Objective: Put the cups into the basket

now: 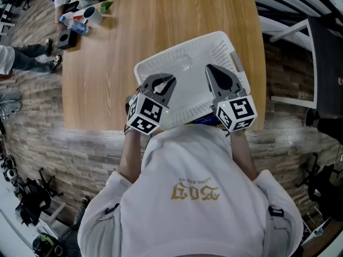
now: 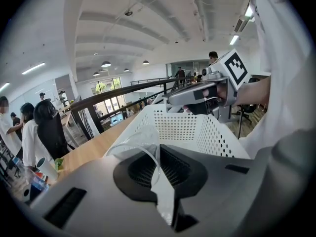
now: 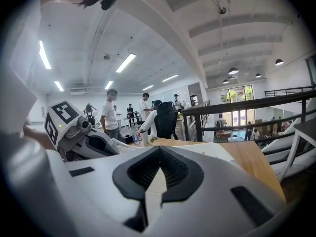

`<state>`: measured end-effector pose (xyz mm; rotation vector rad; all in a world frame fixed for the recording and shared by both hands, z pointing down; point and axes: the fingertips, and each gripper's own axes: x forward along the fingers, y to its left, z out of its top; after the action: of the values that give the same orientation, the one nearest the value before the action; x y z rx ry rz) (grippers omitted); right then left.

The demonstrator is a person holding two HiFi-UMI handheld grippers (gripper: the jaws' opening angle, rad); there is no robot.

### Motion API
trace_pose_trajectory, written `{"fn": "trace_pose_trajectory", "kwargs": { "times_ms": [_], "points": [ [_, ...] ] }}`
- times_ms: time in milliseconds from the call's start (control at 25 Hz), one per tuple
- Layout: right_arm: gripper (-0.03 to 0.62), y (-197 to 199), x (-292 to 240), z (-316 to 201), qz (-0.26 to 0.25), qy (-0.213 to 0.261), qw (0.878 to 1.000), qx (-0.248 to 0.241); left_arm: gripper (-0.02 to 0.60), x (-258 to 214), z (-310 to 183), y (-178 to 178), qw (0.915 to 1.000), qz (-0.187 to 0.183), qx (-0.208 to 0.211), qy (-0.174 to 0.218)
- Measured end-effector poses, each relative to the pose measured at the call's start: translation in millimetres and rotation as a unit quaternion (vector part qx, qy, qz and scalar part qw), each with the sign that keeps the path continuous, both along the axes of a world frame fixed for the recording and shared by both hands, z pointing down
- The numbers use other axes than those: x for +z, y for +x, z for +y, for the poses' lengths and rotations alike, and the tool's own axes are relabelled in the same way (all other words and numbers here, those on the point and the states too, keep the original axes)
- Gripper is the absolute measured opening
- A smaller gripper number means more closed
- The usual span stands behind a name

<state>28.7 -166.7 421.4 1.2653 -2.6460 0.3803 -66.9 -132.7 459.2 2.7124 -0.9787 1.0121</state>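
Left gripper (image 1: 161,85) tight on clear cup (image 2: 140,143) at basket (image 1: 214,42) rim, right gripper (image 1: 218,75) closed, empty; 1 mug (image 1: 92,15) far off.

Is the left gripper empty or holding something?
Holding. The left gripper pinches the wall of a clear cup between its jaws, rim rising above them.

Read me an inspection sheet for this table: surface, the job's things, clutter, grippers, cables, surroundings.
Surface: wooden table.
Job's things: white perforated basket at the near edge; clear plastic cup held in the left gripper.
Clutter: mug and bottle at the far left corner.
Grippers: left gripper shut on the cup, over the basket; right gripper shut, empty.
Cables: nothing seen.
Surroundings: people and a black chair beyond the far left corner.
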Motion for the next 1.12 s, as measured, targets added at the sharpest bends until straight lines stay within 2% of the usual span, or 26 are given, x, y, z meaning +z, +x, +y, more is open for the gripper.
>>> {"fn": "trace_pose_trajectory", "kwargs": {
  "times_ms": [520, 1120],
  "points": [
    [0.011, -6.6, 3.1, 2.1, 0.018, 0.000, 1.000, -0.017, 0.025, 9.4, 0.5, 2.6, 0.9986, -0.048, 0.010, -0.021],
    [0.011, -14.6, 7.3, -0.3, 0.028, -0.010, 0.999, -0.033, 0.026, 27.3, -0.5, 6.3, 0.9901, -0.120, 0.042, -0.060]
  ]
}}
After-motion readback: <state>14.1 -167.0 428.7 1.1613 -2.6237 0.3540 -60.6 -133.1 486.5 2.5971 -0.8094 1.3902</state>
